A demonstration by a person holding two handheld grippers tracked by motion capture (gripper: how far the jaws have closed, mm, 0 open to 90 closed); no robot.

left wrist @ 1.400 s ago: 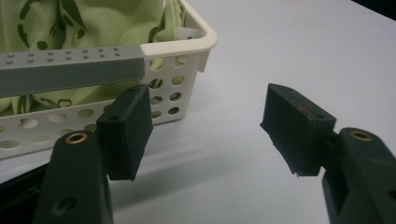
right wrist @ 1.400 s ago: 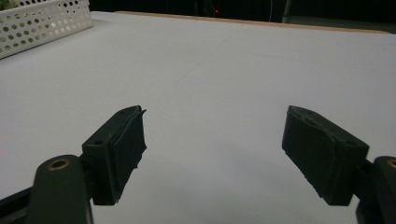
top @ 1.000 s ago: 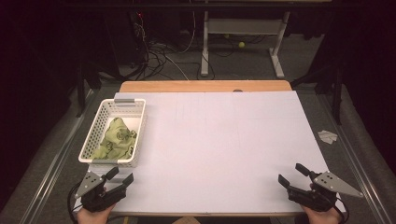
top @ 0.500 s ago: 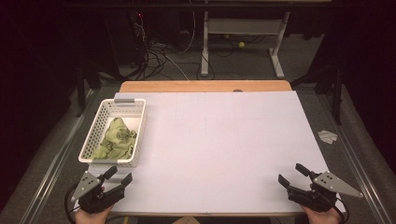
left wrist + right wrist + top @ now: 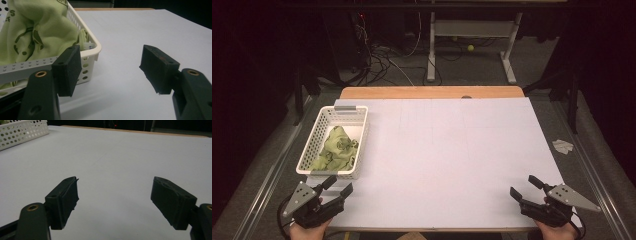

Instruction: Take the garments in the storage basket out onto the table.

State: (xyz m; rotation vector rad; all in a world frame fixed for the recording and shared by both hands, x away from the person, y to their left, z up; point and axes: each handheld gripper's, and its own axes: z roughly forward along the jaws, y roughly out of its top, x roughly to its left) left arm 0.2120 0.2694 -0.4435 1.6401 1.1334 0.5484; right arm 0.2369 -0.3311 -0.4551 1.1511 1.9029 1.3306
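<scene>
High view: basket (image 5: 313,148) runs lengthwise away, seemingly.

cloth (image 5: 337,149) in basket (image 5: 314,138), table's (image 5: 452,150) left side

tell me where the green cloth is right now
In the high view the green cloth lies crumpled inside the white basket at the table's left edge, just beyond the open left tongs.
</scene>
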